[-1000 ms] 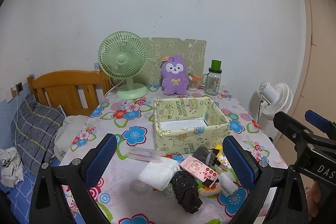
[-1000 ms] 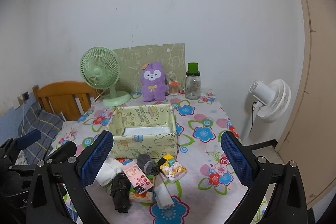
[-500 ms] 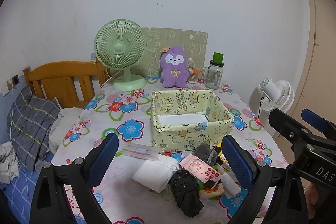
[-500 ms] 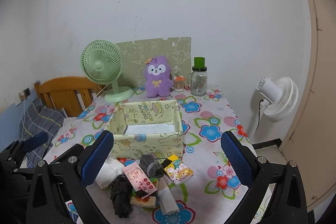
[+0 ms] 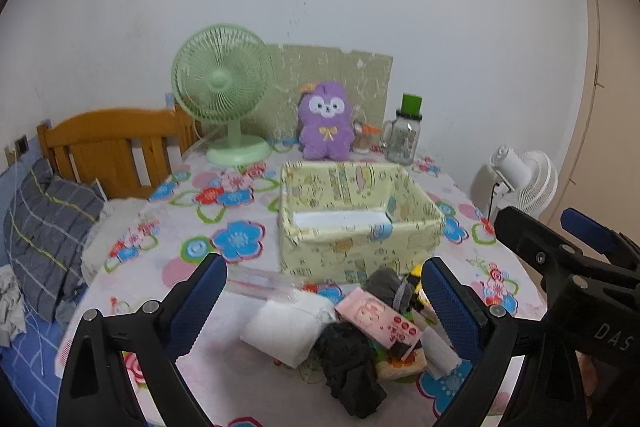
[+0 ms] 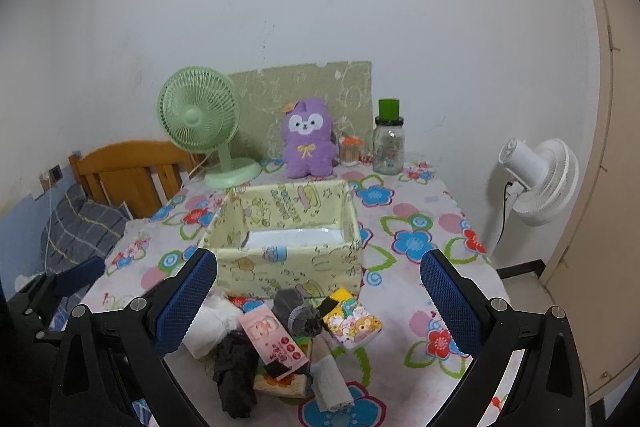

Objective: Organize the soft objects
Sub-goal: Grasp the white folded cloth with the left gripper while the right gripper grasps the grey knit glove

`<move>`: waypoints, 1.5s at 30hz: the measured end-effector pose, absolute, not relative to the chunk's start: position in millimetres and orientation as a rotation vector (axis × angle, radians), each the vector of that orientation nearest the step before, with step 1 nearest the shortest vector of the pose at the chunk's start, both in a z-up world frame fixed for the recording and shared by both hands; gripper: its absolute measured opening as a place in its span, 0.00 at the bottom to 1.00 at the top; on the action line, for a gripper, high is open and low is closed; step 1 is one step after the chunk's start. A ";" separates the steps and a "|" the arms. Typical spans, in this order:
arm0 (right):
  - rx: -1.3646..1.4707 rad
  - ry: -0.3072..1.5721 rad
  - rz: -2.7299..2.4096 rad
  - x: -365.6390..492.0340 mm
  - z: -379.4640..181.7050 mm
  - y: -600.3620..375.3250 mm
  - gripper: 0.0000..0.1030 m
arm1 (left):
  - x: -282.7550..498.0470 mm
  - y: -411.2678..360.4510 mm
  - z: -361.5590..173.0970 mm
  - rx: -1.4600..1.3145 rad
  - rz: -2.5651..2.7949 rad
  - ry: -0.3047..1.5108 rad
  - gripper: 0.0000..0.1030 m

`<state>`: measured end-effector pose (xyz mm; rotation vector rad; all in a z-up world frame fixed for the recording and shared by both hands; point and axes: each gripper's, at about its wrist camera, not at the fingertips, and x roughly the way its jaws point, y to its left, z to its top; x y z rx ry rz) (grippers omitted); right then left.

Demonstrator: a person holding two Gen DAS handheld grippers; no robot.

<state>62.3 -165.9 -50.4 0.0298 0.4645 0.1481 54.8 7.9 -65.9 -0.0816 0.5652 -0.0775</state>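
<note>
Yellow box (image 6: 288,267) empty; soft pile (image 6: 280,343) just before it.

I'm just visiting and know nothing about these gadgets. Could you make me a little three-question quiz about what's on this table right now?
1. True or false: the yellow box already has soft items piled inside.
2. Which stands nearest the purple plush toy? A) white fan B) small orange-lidded jar C) grey pillow
3. Fill in: the right gripper and left gripper are both ____, holding nothing.

Key
1. False: only its pale floor shows; the pile of soft items lies on the tablecloth in front of it.
2. B, the small orange-lidded jar.
3. Open.
</note>
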 end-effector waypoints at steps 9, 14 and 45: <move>0.031 0.540 0.157 77.9 -80.3 -160.3 0.96 | 64.5 8.2 -99.8 -0.104 -0.066 0.648 0.94; 0.032 0.595 0.168 91.9 -100.0 -157.9 0.93 | 74.3 10.0 -117.1 -0.119 -0.053 0.698 0.90; 0.024 0.808 0.223 170.4 -170.9 -125.6 0.71 | 137.1 27.3 -177.9 -0.112 0.008 0.869 0.85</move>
